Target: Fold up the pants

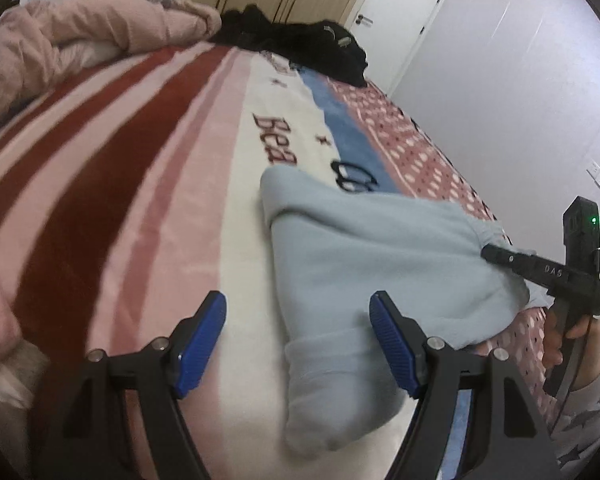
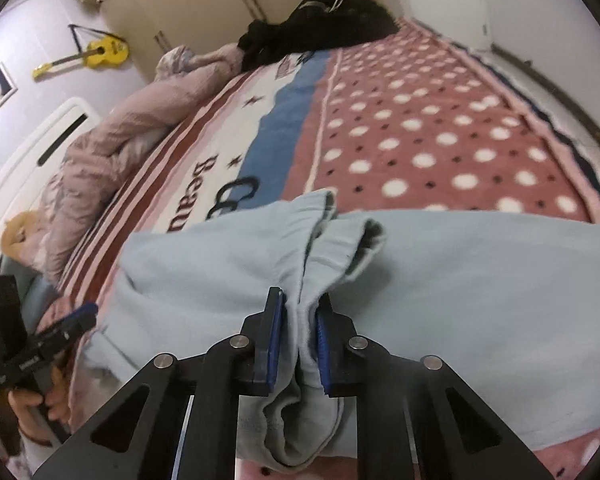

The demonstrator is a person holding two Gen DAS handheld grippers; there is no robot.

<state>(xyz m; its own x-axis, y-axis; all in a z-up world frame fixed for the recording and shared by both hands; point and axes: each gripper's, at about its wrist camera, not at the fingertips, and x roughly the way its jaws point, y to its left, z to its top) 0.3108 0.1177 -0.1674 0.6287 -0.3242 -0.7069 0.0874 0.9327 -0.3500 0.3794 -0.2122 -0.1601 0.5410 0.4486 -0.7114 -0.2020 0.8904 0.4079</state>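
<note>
Bed blanket (image 2: pixel 440 132), striped and dotted, fills both views. Pink quilt (image 2: pixel 112 148) bunched along its far side, black clothing pile (image 2: pixel 332 20) at the far end. Light blue pants (image 1: pixel 364 248) lie across the blanket near the front edge, partly folded, cuff end (image 1: pixel 324 400) pointing at left camera. Right gripper (image 2: pixel 298 344) clamped on a bunched fold of the pants. Left gripper (image 1: pixel 296 340) wide open, holding nothing, pads either side of the cuff end.
</note>
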